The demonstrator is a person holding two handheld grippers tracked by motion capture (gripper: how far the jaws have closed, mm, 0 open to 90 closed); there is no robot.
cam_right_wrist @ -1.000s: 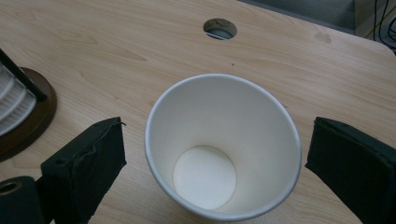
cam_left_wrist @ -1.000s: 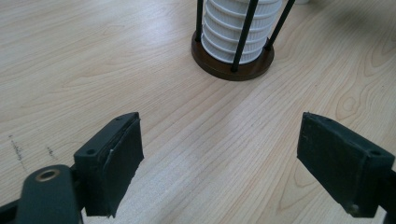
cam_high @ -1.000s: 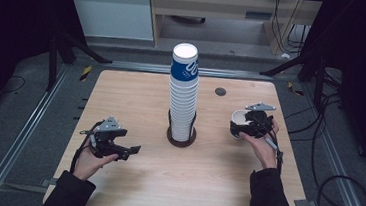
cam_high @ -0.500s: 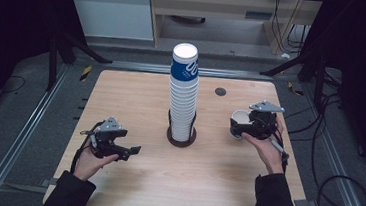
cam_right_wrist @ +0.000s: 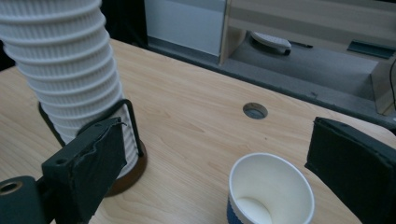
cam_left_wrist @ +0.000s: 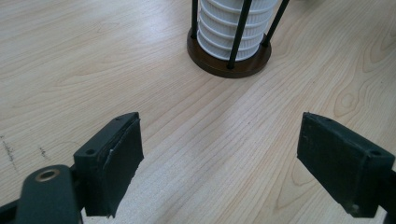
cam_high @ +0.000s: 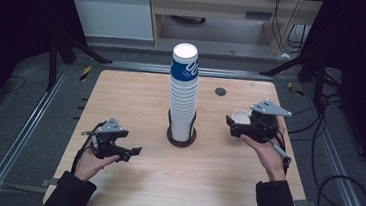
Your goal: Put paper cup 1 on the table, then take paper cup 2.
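From the high view, a single paper cup (cam_high: 240, 117) stands upright on the table (cam_high: 137, 91) right of the cup stack (cam_high: 183, 95), just ahead of the right gripper (cam_high: 232, 127). The left gripper (cam_high: 134, 152) rests low, well apart. In the left gripper view, its jaws gape over bare wood, facing the stack's holder (cam_left_wrist: 229, 60). In the right gripper view, the cup (cam_right_wrist: 271, 191) sits between the spread jaws, nearer the right-hand one, untouched.

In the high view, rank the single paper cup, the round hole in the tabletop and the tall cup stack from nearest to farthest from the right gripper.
1. The single paper cup, upright on the table right at the right gripper, between its open jaws.
2. The round hole, beyond the cup toward the table's far edge.
3. The tall cup stack, at the table's centre, to the gripper's left.
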